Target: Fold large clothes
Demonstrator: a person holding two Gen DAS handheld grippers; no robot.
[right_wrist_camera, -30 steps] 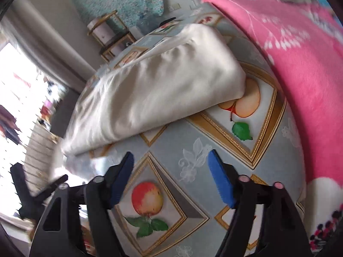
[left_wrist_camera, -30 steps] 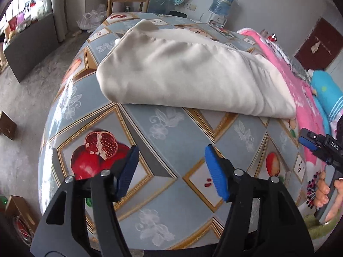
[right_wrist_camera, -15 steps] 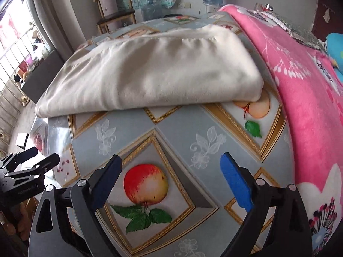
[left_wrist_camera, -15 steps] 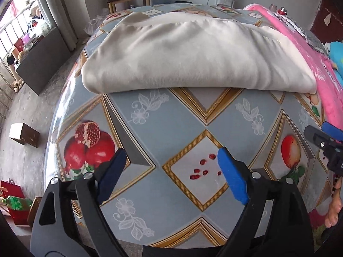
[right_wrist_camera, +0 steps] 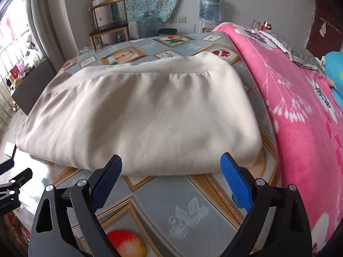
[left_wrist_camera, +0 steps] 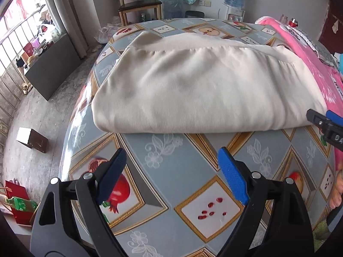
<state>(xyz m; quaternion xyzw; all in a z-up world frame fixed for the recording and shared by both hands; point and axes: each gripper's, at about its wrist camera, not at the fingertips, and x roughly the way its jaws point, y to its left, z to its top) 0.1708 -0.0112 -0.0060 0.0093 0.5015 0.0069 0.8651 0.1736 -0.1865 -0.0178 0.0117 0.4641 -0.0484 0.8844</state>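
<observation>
A cream garment (left_wrist_camera: 203, 81) lies folded into a thick oblong on the table's fruit-patterned cloth (left_wrist_camera: 171, 171). My left gripper (left_wrist_camera: 171, 162) hangs open over the bare cloth just short of the garment's near edge, nothing between its blue pads. In the right wrist view the same garment (right_wrist_camera: 139, 115) fills the middle. My right gripper (right_wrist_camera: 171, 167) is open too, with its blue fingertips (right_wrist_camera: 227, 160) level with the garment's near fold and nothing between them. The right gripper (left_wrist_camera: 321, 122) shows at the far right of the left wrist view, beside the garment's right end.
A pink flowered blanket (right_wrist_camera: 300, 107) covers the table's right side, next to the garment. Beyond the table stand a wooden chair (right_wrist_camera: 107, 27) and water bottles (right_wrist_camera: 209, 6). A small box (left_wrist_camera: 32, 140) lies on the floor at the left, past the table's edge.
Both grippers opened wider and swung to face the garment squarely. The folded garment now sits closer to the right gripper's fingertips; the garment itself has not moved.
</observation>
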